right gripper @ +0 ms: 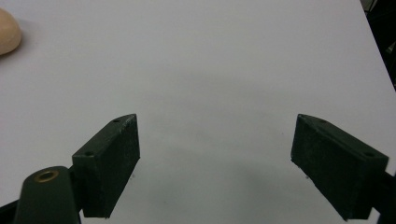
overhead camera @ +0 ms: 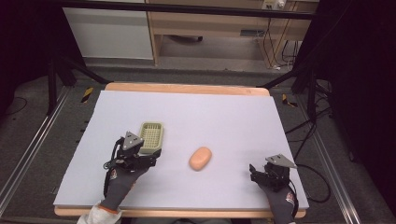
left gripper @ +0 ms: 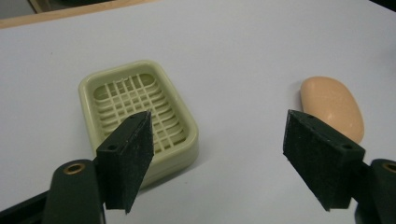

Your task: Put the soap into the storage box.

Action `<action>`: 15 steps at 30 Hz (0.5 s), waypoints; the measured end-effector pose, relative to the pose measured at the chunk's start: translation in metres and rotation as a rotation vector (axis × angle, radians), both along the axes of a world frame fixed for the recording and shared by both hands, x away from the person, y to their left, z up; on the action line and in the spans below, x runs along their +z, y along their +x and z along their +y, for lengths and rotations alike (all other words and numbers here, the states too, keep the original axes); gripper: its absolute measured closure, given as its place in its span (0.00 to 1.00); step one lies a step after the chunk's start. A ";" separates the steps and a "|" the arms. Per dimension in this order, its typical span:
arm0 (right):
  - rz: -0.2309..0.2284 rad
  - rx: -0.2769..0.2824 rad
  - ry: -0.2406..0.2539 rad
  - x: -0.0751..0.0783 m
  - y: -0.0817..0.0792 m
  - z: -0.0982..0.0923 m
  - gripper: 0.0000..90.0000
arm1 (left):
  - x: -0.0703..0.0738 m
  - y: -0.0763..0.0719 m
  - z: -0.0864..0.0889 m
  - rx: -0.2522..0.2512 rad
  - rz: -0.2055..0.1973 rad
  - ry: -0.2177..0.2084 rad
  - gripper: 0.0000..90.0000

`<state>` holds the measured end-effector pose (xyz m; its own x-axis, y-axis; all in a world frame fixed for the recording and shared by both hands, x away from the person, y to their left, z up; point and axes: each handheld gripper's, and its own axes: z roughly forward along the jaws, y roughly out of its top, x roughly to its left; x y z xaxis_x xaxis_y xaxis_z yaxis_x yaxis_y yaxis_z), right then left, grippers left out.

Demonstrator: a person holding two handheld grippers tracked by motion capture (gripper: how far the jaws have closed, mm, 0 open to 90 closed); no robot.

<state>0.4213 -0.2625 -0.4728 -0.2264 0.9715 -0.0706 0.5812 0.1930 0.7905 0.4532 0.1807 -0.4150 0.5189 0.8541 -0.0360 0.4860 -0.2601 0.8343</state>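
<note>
Two grippers, both mine, near front edge of table (overhead camera: 187, 107). Left gripper (overhead camera: 144, 157) jaws wide apart, nothing between, just over near end of green soap dish (overhead camera: 152, 135). Dish empty, toward left edge. Peach soap (overhead camera: 200, 158) lies flat on table, near dish, not touching. Right gripper (overhead camera: 258, 173) by front right corner, jaws wide apart, holding nothing.

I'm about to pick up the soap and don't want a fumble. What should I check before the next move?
1. Left gripper jaws open: ok.
2. Right gripper jaws open, nothing between them: ok.
3. Soap lying free on the table, apart from the dish: ok.
4. Soap dish upright, its grid empty: ok.
5. Left gripper lined up on the soap: not ok, it sits by the dish.
</note>
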 end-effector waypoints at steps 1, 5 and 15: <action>0.000 0.000 0.000 0.000 0.000 0.000 0.17 | 0.002 0.000 -0.003 -0.003 -0.002 0.001 0.26; 0.001 0.001 -0.003 0.000 0.000 0.000 0.17 | 0.008 0.001 -0.012 -0.016 -0.009 -0.005 0.26; -0.001 0.005 -0.002 0.000 0.000 0.001 0.17 | 0.009 0.005 -0.036 -0.055 -0.009 0.016 0.26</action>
<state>0.4213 -0.2617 -0.4727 -0.2308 0.9703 -0.0730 0.5796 0.1974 0.7906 0.4578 0.1447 -0.4057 0.5651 0.8248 -0.0177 0.4632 -0.2994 0.8342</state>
